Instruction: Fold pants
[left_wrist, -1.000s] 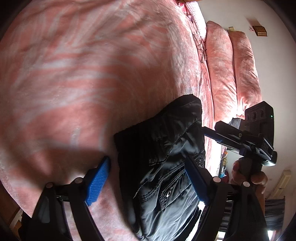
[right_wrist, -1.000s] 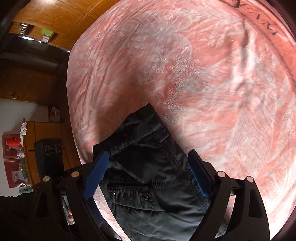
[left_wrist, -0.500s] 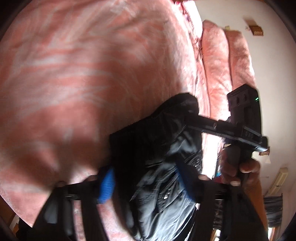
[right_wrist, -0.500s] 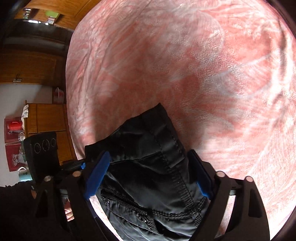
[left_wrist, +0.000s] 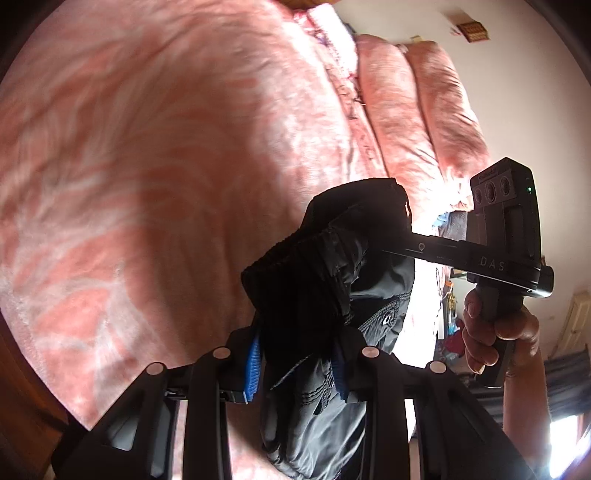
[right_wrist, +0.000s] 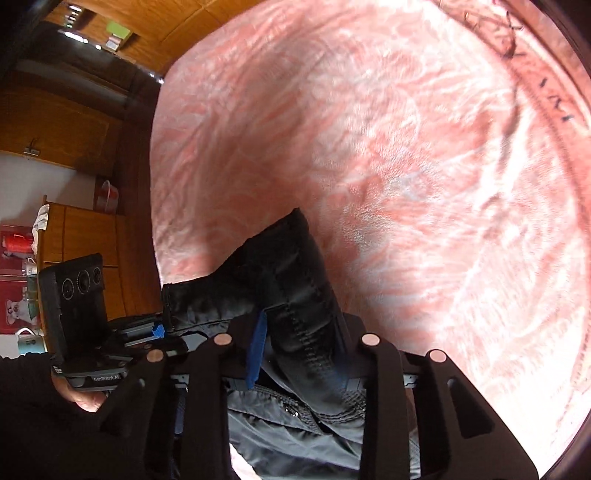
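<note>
Pink patterned bedspread (left_wrist: 155, 155) is filling the background, and right up close the left gripper (left_wrist: 295, 363) is pinching the black pants (left_wrist: 317, 280) at the elastic waistband, jaws narrowed onto the cloth. The right gripper (right_wrist: 299, 350) is clamping another bunch, the pants hanging lifted between both. Farther off, pillows (left_wrist: 413, 110) are waiting; slippery fabric could be sliding free if either pinch loosens.

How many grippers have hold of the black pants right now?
2. The left gripper is shut on the black pants at the elastic waistband; the right gripper is shut on the stitched edge beside it, over the pink bedspread.
</note>
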